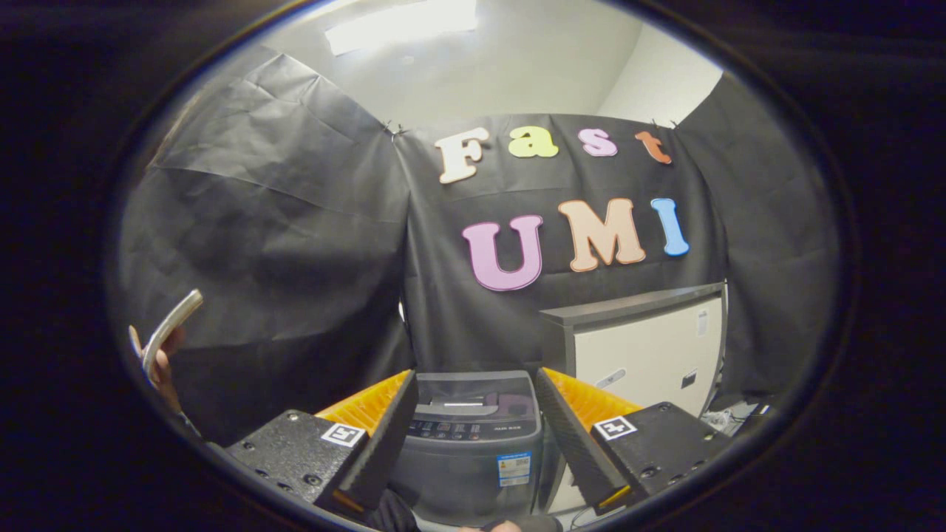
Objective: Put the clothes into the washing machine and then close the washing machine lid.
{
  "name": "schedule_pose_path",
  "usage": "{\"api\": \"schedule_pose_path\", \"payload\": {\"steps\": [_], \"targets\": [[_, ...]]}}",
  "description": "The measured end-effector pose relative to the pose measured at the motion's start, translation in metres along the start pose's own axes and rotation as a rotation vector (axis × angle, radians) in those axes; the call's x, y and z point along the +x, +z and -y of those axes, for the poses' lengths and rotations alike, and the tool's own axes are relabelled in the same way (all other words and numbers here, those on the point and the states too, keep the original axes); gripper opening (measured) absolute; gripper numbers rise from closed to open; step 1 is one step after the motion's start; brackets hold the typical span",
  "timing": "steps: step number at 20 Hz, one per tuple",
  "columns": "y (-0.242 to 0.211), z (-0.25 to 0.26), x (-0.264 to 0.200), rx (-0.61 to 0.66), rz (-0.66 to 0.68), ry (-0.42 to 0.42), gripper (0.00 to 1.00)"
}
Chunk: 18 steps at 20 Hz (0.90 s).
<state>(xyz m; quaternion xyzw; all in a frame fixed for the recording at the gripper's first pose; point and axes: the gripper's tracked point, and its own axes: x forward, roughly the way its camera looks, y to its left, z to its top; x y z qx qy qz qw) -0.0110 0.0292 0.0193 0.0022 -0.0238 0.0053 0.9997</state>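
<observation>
A small grey top-loading washing machine (473, 436) stands on the floor against the black cloth wall, some way beyond my fingers and framed between them. Its lid looks lowered, with a dark window on top and a control panel along the front edge. My gripper (473, 436) is open, the two fingers spread wide with nothing between them. A dark fold of cloth (392, 513) shows just below the fingers, near the base of the machine; what it is I cannot tell.
A white cabinet (643, 355) with a dark top stands right of the machine, close beside it. On the left, a person's hand (159, 362) holds up a phone (171, 325). Cables lie on the floor at the far right (728, 417).
</observation>
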Motion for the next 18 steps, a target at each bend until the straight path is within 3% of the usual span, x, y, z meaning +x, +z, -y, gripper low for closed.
{"api": "schedule_pose_path", "payload": {"steps": [18], "targets": [[-0.001,-0.009,0.001,-0.018,-0.017,0.009,0.97]]}}
